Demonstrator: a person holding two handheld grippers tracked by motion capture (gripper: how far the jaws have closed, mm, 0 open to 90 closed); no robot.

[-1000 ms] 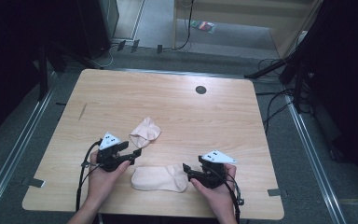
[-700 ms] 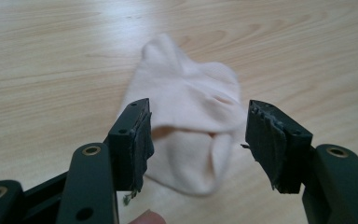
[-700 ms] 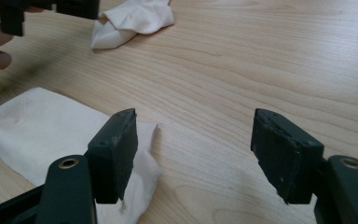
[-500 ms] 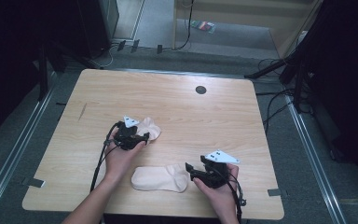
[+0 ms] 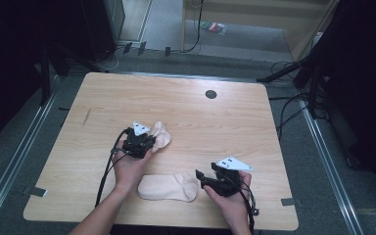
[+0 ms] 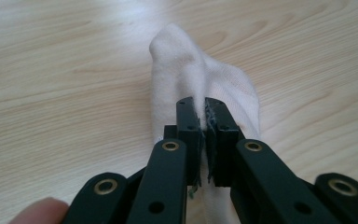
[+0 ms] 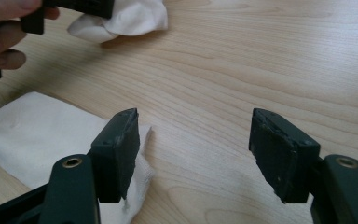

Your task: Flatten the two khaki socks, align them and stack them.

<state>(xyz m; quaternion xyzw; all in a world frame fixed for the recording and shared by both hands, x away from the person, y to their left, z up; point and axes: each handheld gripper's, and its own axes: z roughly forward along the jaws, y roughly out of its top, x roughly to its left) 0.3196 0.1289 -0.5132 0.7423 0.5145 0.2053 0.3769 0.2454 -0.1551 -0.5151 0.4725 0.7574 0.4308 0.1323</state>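
Our left gripper (image 6: 203,122) has just closed, pinching the crumpled sock (image 6: 200,84) beyond the flat sock (image 5: 169,187) — that thin fold may slip; our right gripper (image 7: 193,154) stands spread, empty.

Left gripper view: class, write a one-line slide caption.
Left gripper shut on a white sock lying on the wooden table.

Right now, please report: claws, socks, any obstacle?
Left claw just closed, pinching far sock. Right claw open beside near sock. Table unobstructed.
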